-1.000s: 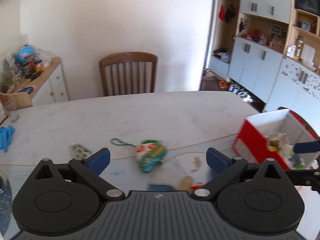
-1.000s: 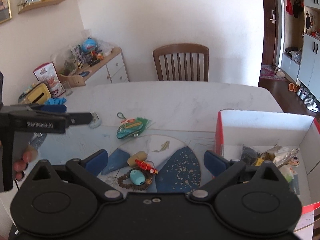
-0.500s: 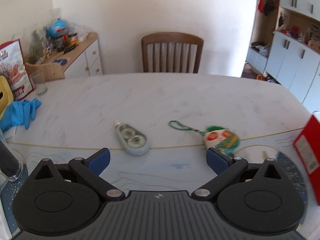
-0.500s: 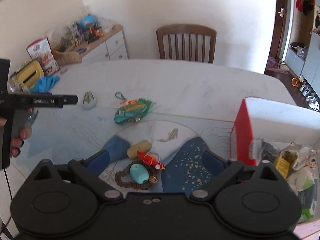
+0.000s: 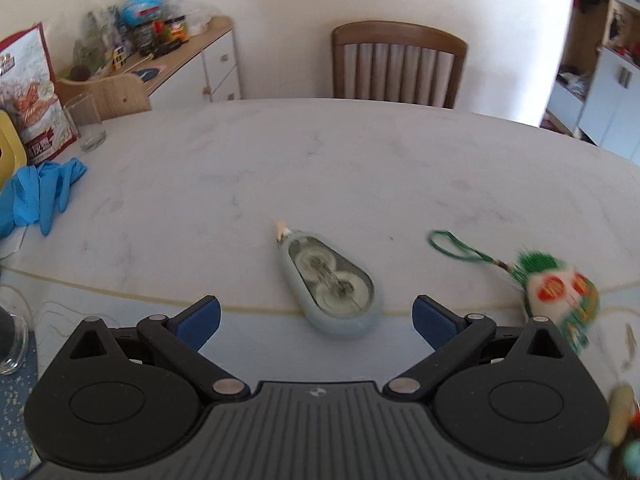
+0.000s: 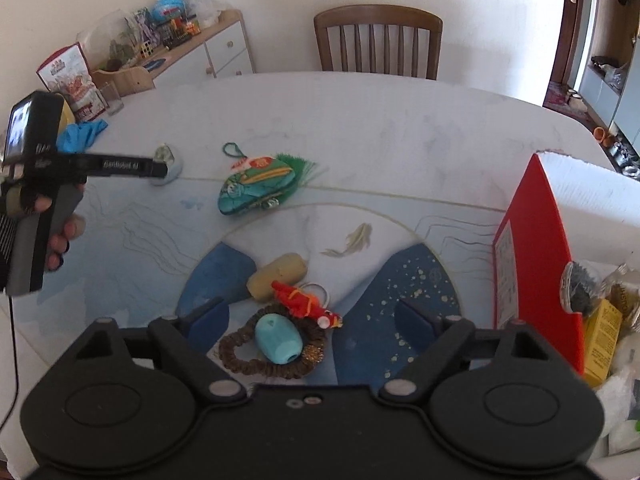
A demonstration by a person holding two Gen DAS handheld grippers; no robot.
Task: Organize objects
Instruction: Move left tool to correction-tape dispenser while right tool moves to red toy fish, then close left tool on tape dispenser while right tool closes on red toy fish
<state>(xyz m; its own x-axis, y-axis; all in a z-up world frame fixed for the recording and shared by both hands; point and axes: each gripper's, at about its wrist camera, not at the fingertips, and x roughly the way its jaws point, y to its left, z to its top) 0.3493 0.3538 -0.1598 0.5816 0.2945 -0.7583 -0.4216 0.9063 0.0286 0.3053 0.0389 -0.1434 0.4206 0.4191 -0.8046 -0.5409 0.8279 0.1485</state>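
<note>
**Both grippers low over the table, nothing gripped**

The left gripper (image 5: 316,318) hangs over the table (image 5: 360,160) with its fingers (image 5: 198,320) spread wide. The tape dispenser (image 5: 330,280) lies flat on the table between them and a little beyond, its blunt end nearest the gap, its tip pointing far and left. Neither pad touches it. To the right of it lies the pouch (image 5: 560,300), blurred, its green loop stretched toward the dispenser.

The right gripper (image 6: 310,318) is also open, though its jaws have just been closing a little. The blue bead (image 6: 278,340) sits between its fingers (image 6: 208,318), resting on the brown bracelet (image 6: 240,360), with the red charm (image 6: 306,304) and tan eraser (image 6: 276,276) just beyond. No pad touches any of them. The red box (image 6: 536,264) stands at the right, already holding packets. A hand (image 6: 56,232) holds the left gripper at the far left, over the dispenser.
</note>
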